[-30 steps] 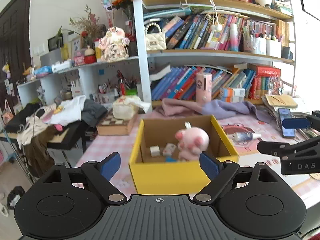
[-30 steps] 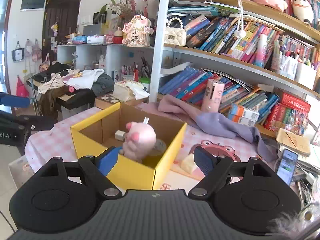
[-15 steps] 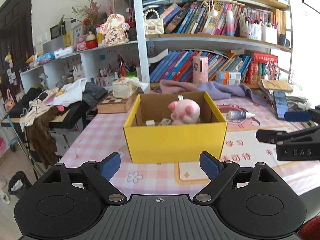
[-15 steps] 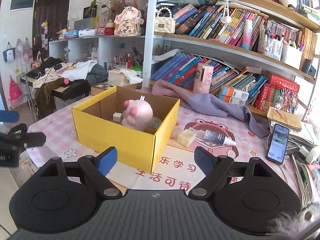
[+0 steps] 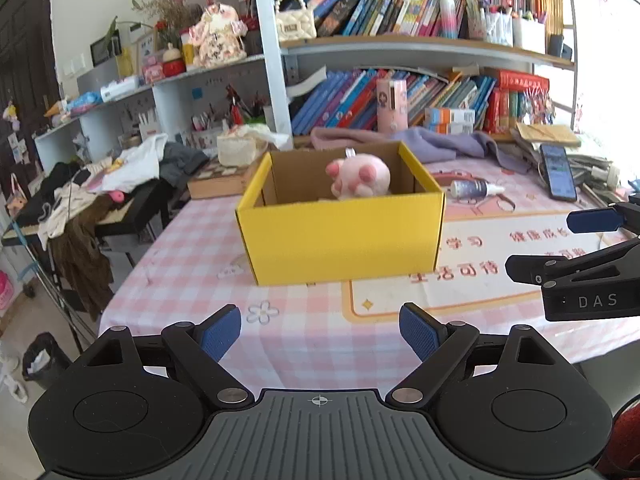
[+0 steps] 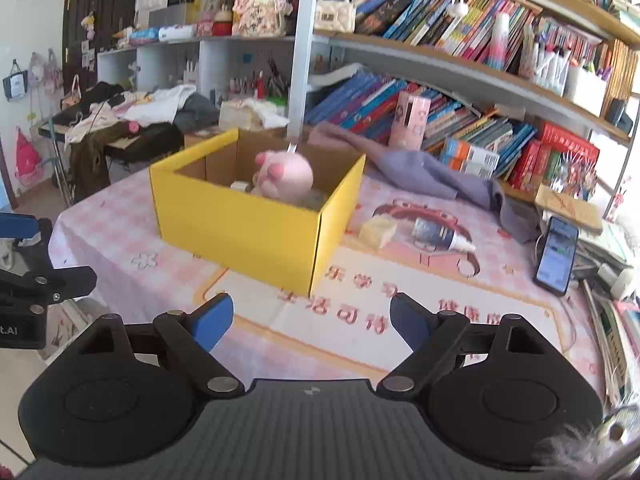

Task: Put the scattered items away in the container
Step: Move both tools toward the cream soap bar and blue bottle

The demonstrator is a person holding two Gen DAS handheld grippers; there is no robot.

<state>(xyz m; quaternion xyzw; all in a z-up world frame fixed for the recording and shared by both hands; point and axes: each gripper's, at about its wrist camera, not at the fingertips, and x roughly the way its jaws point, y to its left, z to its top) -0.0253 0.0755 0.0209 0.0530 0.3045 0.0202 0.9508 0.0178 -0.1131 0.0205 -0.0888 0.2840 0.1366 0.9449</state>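
A yellow cardboard box [image 5: 340, 236] [image 6: 240, 224] stands on the pink checked tablecloth. In it sit a pink plush toy [image 5: 360, 178] [image 6: 286, 176] and some small items. To the right of the box a small spray bottle [image 5: 476, 190] [image 6: 440, 234] and a pale yellow block [image 6: 378, 231] lie on the table. My left gripper [image 5: 320, 334] is open and empty, back from the box's front wall. My right gripper [image 6: 310, 320] faces the box's right corner; its jaws are opening with nothing between them. Each gripper shows at the edge of the other's view.
A phone [image 5: 558, 172] [image 6: 558, 254] lies at the right beside stacked papers. A purple cloth [image 5: 440, 146] is bunched behind the box, below shelves of books. A side table heaped with clothes [image 5: 120, 172] stands beyond the table's left edge.
Both grippers have drawn back from the box and sunk lower. The box now looks smaller and farther off, and more tablecloth shows before it. Nothing was picked up.
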